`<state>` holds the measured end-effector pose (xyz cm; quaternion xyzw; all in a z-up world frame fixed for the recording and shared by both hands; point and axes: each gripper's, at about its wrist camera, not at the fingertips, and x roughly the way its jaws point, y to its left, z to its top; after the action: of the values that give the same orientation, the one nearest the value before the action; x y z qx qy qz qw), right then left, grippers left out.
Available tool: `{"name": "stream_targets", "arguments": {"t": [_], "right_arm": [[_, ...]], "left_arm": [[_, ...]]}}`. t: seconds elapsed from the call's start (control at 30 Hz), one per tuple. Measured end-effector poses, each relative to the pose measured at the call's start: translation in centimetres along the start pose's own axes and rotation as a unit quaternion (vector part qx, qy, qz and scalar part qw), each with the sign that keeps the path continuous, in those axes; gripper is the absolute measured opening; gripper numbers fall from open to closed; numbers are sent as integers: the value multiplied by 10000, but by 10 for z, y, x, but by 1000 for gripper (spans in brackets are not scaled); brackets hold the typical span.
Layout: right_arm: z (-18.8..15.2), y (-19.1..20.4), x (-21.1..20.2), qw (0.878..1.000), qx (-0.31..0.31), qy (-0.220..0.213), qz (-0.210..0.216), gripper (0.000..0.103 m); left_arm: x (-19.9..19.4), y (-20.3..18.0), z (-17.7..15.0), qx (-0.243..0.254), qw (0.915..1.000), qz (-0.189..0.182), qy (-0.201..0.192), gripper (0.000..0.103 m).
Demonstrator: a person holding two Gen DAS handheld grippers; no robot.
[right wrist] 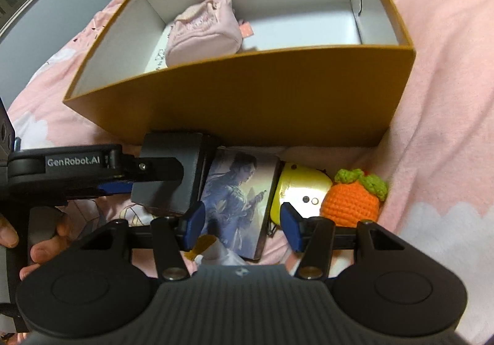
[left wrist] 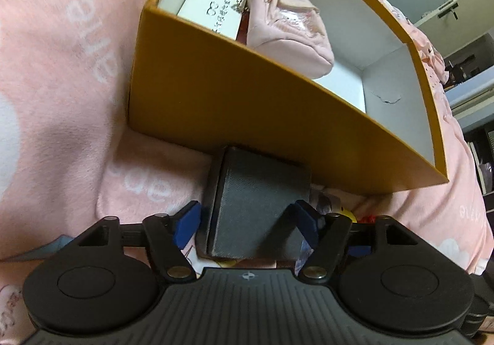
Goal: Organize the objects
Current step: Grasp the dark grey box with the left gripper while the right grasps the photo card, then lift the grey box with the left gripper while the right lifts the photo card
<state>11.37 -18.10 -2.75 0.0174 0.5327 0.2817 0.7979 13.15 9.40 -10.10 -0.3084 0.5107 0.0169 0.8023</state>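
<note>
Pink printed blanket, open orange box on it, left jaws gripping dark box, right jaws wide.

An open cardboard box sits on a pink blanket; inside lies a pink pouch on a white case. In front of the box, side by side — a dark grey box, a picture card, a yellow toy and a crocheted orange carrot. The left gripper has its jaws closed on the dark grey box. The right gripper hangs over the picture card, jaws apart.
</note>
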Motion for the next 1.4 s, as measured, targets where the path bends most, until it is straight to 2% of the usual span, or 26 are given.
{"name": "stream_targets", "arguments": {"t": [0.23, 0.33, 0.5, 0.6, 0.7, 0.83, 0.97, 1.03, 1.23, 1.33, 1.4], "right_arm": [[2, -1, 9, 10000, -73, 47, -1, 58], [2, -1, 10, 9999, -136, 24, 17, 58], [2, -2, 9, 9999, -147, 23, 47, 58], [3, 1, 12, 9997, -217, 81, 119, 58], [6, 5, 15, 9994, -314, 152, 88, 58], [10, 8, 17, 9988, -413, 274, 12, 59], [15, 13, 23, 9975, -541, 456, 36, 67], [19, 17, 28, 9968, -613, 509, -61, 67], [26, 29, 41, 9938, -885, 575, -343, 68], [25, 36, 44, 9917, -1059, 556, -468, 63], [25, 37, 43, 9925, -1027, 538, -373, 63]], "left_arm": [[14, 10, 1, -262, 9992, -270, 126, 84], [11, 9, -2, -262, 9993, -263, 89, 78], [-6, 8, -10, -181, 9996, -186, -58, 60], [-19, 2, -18, -14, 9997, -131, -215, 51], [-35, -10, -26, 346, 9987, -8, -382, 47], [-56, -15, -29, 679, 9964, 201, -472, 45], [-66, -16, -35, 773, 9944, 392, -600, 45], [-62, -9, -23, 789, 9935, 495, -660, 45], [-54, -2, -18, 586, 9958, 426, -565, 45], [-53, 3, -18, 537, 9963, 396, -544, 45], [-55, 6, -19, 499, 9967, 372, -530, 45]]}}
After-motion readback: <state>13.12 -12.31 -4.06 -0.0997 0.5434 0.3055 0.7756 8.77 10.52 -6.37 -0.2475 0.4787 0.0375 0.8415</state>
